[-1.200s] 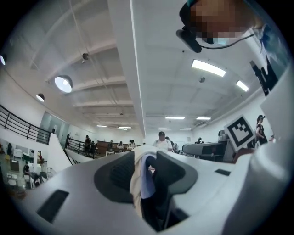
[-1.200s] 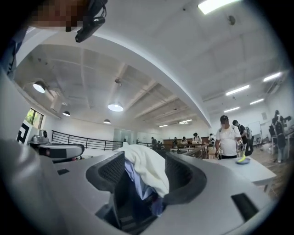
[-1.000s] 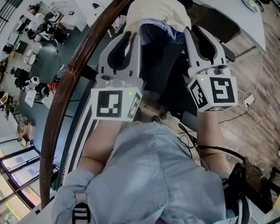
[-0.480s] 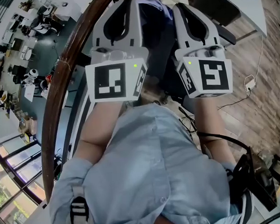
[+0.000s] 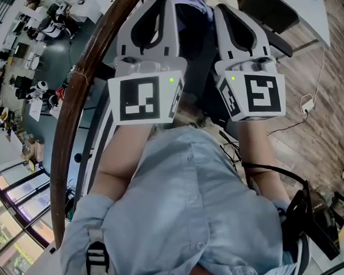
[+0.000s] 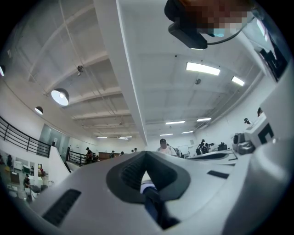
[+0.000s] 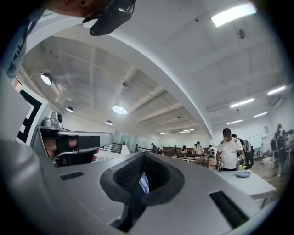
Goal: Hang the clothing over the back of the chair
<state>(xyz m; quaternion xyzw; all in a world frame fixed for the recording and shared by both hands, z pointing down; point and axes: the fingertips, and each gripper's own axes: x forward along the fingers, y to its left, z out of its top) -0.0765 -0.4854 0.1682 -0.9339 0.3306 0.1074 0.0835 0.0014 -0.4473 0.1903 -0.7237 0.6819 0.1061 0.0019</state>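
Wooden rail (image 5: 67,119) curves along the left, over a hall floor (image 5: 44,63) below; left gripper (image 6: 146,158) and right gripper (image 7: 143,158) stand raised side by side. Each is clamped on the blue clothing (image 6: 148,187) held between them.

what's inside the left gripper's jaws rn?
A pinch of blue clothing, clamped by the shut left gripper. The rest of the clothing is covered by the gripper's own body, so how it hangs cannot be seen in this view.

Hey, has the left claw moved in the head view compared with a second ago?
Yes. Against the brown handrail, the left claw has gone up the picture and slightly right, shut on the clothing.
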